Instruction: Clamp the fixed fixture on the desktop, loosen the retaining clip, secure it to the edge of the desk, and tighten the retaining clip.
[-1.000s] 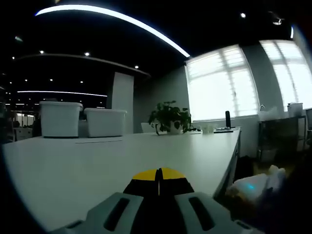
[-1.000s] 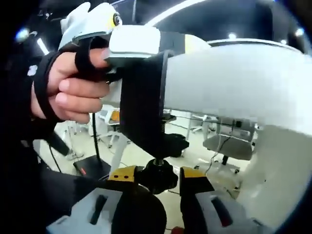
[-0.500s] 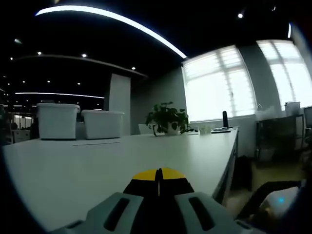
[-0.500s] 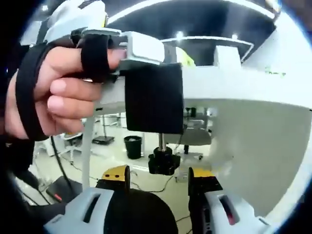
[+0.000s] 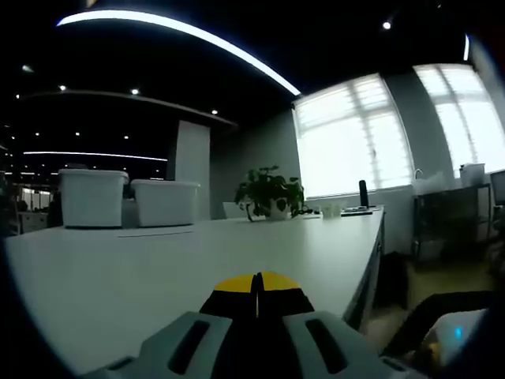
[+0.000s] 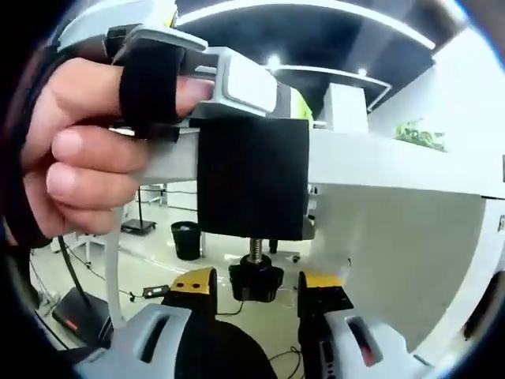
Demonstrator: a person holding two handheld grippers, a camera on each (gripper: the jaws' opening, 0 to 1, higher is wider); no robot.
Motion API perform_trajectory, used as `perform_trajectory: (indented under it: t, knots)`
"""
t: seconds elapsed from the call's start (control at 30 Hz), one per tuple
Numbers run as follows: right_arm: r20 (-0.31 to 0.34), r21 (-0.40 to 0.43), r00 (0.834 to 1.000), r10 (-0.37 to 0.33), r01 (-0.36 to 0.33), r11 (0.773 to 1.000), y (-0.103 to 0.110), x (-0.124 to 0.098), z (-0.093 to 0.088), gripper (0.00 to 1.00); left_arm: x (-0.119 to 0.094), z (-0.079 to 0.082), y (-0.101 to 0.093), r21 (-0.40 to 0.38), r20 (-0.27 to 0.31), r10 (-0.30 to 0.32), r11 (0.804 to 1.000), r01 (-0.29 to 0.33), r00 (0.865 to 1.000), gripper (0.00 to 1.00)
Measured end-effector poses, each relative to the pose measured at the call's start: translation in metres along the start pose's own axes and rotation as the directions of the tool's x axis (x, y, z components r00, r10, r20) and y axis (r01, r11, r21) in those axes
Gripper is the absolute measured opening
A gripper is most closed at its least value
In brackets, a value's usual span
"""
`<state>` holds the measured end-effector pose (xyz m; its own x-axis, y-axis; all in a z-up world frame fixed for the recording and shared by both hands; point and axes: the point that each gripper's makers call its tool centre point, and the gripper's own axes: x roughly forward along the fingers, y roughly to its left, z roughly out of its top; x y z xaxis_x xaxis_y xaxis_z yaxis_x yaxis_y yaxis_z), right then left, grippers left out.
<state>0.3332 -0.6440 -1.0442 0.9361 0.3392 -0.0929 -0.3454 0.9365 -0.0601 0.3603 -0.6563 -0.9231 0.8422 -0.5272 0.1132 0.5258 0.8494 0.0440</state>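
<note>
Since the earlier frame, our right gripper (image 6: pixel 257 286) rose toward the knob (image 6: pixel 256 278), which sat between its parted fingers (image 6: pixel 194 283), below the clamp (image 6: pixel 252 189) on the desk (image 6: pixel 394 162) edge. Our left gripper (image 5: pixel 256 284) stayed closed; contents unclear. Off-centre closing could slip the knob.

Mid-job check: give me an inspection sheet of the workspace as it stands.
Surface: white desk, bare near the left claw; its edge carries the clamp.
Job's things: black clamp fixture on the desk edge; its black screw knob hangs beneath.
Clutter: two white bins, a potted plant, small items far down the desk.
Grippers: left claw shut over the desktop; right claw open either side of the knob; a hand grips the left claw's handle.
Cables: some on the floor.
Surroundings: office, bright windows, black waste bin.
</note>
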Motion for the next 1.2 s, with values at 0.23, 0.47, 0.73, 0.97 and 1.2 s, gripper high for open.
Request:
perform_trajectory:
  t: [0.23,0.47,0.73,0.97,1.2]
  knots:
    - [-0.004,0.021,0.999,0.032,-0.032,0.999,0.003,0.002,-0.001,0.23,0.0,0.0,0.001,0.0,-0.002,0.007,1.0,-0.007,1.0,0.01]
    - [0.002,-0.026,0.983,0.183,-0.183,0.983,0.008,0.005,-0.001,0.23,0.001,-0.001,0.002,-0.002,-0.005,0.012,1.0,-0.012,1.0,0.01]
    - [-0.014,-0.072,0.899,0.438,-0.438,0.896,0.014,0.008,-0.001,0.22,0.001,-0.002,0.002,-0.014,-0.014,0.013,1.0,-0.013,1.0,0.01]
    - [-0.033,-0.114,0.801,0.597,-0.597,0.794,0.015,0.008,-0.002,0.22,0.002,-0.002,0.004,-0.016,-0.017,0.025,1.0,-0.025,1.0,0.01]
    - [-0.062,-0.121,0.71,0.701,-0.703,0.701,0.024,0.004,-0.003,0.22,0.002,-0.002,0.003,-0.014,-0.015,0.018,1.0,-0.019,1.0,0.01]
